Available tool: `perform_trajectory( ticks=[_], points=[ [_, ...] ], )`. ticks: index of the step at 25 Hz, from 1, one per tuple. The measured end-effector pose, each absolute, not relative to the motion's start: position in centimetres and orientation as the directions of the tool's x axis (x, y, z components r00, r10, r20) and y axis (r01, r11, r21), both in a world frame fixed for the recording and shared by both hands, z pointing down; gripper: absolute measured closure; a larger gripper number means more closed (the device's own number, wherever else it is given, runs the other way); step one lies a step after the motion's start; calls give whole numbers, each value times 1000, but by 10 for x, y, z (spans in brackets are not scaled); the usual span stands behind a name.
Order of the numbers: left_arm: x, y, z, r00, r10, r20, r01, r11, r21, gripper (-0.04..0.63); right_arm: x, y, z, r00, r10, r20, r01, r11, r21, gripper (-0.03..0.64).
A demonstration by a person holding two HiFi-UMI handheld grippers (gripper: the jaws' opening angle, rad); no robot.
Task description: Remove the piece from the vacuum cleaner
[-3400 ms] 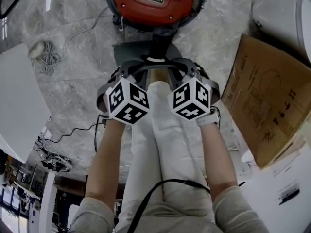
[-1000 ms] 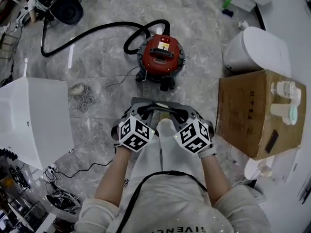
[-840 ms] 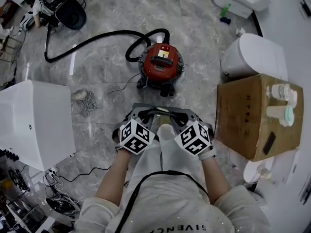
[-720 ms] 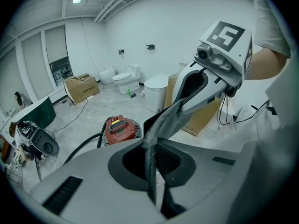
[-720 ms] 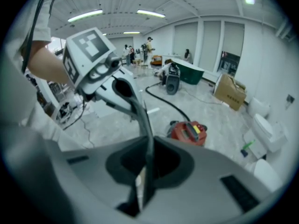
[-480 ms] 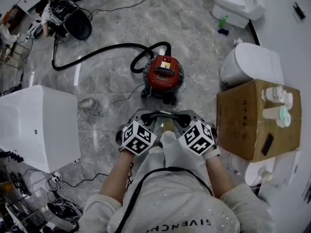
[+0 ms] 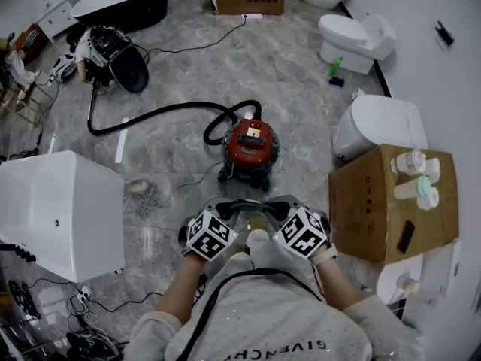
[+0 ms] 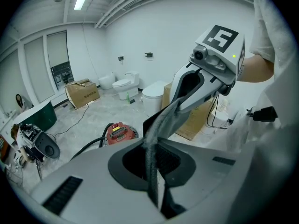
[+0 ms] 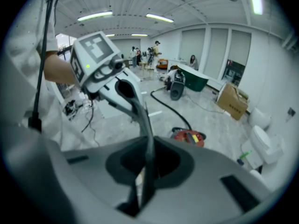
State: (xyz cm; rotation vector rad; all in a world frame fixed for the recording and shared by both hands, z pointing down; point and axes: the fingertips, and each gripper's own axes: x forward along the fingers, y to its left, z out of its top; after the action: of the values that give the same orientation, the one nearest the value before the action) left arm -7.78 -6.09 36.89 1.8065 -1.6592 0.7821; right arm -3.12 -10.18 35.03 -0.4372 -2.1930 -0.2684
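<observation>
The left gripper (image 8: 155, 185) and right gripper (image 9: 144, 185) each pinch a thin grey piece (image 7: 248, 204), seemingly already off the red vacuum cleaner (image 7: 252, 143); setting it down comes next.

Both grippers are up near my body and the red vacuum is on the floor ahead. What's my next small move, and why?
Probably lower both grippers forward toward the red vacuum cleaner, opening the jaws on the way. The left gripper and right gripper each show jaws together with nothing between them, and the vacuum stands well apart from them, its black hose attached.
</observation>
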Motion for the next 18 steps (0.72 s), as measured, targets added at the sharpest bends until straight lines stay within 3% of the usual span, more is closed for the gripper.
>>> perform_trajectory(
  ticks=[18],
  points=[
    [-56,-42,301,145,-724,674,-988,-65,142,561,-13,-82,284,-589,250,768,451,891,57,580]
  ],
)
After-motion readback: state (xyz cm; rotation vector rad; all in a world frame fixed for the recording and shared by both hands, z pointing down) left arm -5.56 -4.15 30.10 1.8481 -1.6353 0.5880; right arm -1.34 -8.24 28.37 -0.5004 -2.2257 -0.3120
